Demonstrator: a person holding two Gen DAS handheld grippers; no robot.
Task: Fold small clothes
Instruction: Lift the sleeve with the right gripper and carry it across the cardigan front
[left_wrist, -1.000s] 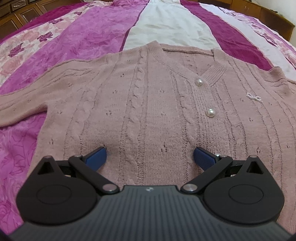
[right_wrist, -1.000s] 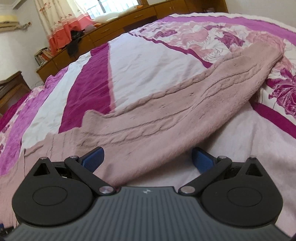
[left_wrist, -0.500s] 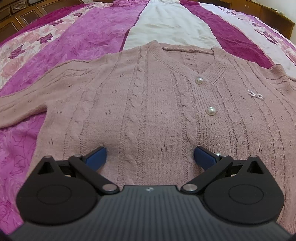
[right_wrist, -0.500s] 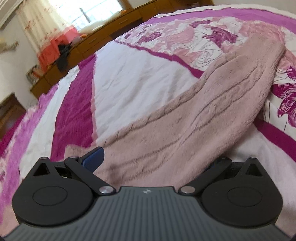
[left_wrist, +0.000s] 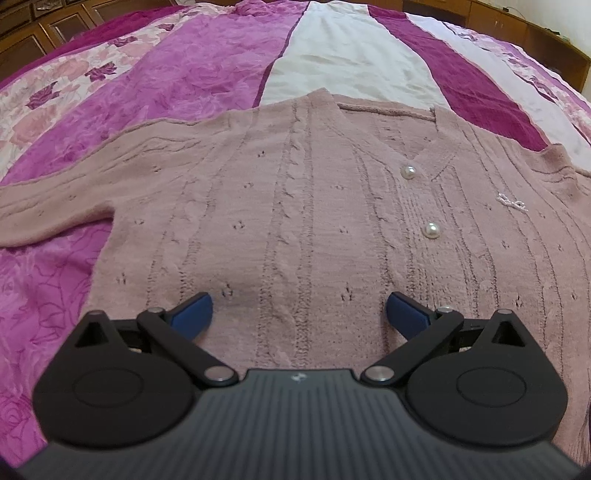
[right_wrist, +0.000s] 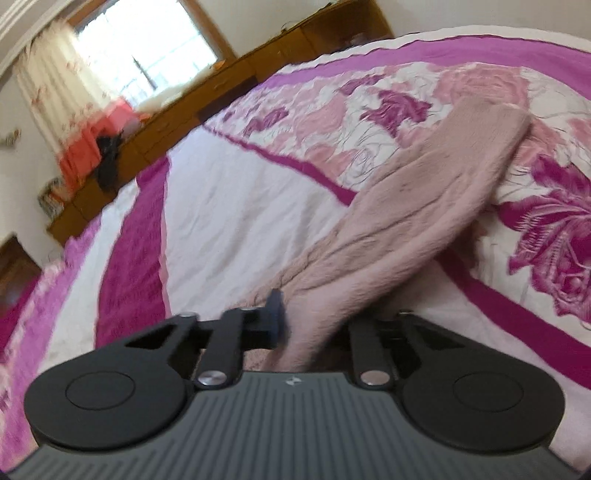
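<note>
Surface: magenta-white floral bedspread (left_wrist: 192, 74) — pink cardigan (left_wrist: 295, 206) flat ahead of fingers.
Room: wooden cabinets (right_wrist: 177, 122), curtained window (right_wrist: 147, 48) beyond.
Left gripper (left_wrist: 299, 310): spread wide, empty.
Right gripper (right_wrist: 314, 321): clamped on sleeve (right_wrist: 406, 221).

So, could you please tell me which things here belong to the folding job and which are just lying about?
Job:
- pink cardigan
- its sleeve, pinched in the right gripper
- left gripper, open over the cardigan

Lying about:
- bedspread
- wooden cabinets
- curtain

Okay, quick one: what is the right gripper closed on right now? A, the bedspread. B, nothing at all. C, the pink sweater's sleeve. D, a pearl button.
C: in the right wrist view the right gripper is pinched shut on the sleeve of the pink sweater.
</note>
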